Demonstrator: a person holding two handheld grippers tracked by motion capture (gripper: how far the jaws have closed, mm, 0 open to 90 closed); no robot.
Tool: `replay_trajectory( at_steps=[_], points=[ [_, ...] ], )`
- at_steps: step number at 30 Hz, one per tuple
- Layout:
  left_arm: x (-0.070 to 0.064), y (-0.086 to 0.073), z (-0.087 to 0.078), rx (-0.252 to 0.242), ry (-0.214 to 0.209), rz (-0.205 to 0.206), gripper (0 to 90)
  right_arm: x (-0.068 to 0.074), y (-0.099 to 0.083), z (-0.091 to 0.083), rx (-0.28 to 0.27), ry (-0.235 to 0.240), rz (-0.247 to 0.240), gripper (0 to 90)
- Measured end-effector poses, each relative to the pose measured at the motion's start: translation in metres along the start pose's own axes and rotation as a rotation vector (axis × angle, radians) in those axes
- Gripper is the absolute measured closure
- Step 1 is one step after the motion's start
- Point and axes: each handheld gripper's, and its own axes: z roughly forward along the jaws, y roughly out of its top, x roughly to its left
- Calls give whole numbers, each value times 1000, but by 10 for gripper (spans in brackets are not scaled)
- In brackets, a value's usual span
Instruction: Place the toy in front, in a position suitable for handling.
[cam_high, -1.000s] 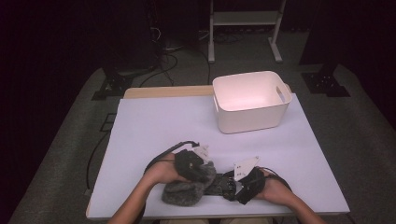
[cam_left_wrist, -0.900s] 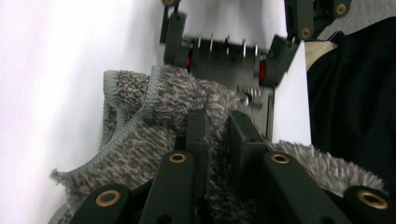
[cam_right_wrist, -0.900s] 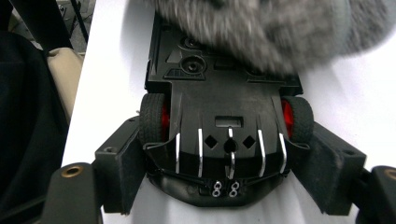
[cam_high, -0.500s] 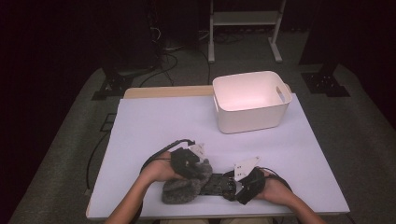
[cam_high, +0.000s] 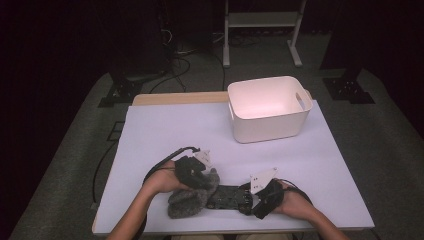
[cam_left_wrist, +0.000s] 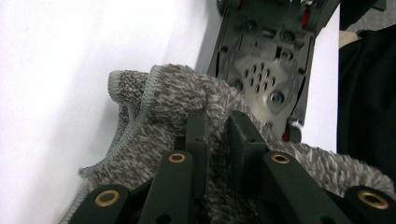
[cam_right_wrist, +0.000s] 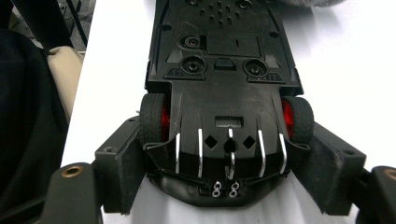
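- The cloth (cam_left_wrist: 154, 116) is shaggy grey terry with a stitched hem.
- The toy car (cam_right_wrist: 219, 84) shows a matt black plastic underside, ribbed rubber tyres and red hubs.
- The left gripper (cam_left_wrist: 215, 135) and right gripper (cam_right_wrist: 224, 168) are matt black, with brass-coloured rivets.
- The tabletop (cam_high: 165, 130) is smooth, pale and matt, with a wooden edge.
- The bin (cam_high: 267, 120) is smooth white plastic.

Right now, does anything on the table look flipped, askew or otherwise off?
Yes: the toy car lies upside down, chassis and wheels facing up, its rear between the right gripper jaws. The left gripper pinches a grey cloth beside it. The white bin sits upright.
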Motion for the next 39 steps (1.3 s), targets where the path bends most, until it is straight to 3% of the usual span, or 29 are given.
replay_trajectory(
  at_steps=[8,12,23,32,39],
  points=[
    [-7,28,18,7,-37,66,796,-1,1,0,6,-2,-21,233],
    [-11,39,25,19,-45,93,795,0,1,0,4,0,-7,233],
    [-12,30,23,13,-41,82,795,-2,-1,-3,-24,16,43,216],
    [-14,30,22,11,-46,86,794,1,1,-5,-17,6,25,229],
    [-20,38,24,7,-62,116,794,2,3,-7,-26,-2,20,232]
  ],
)
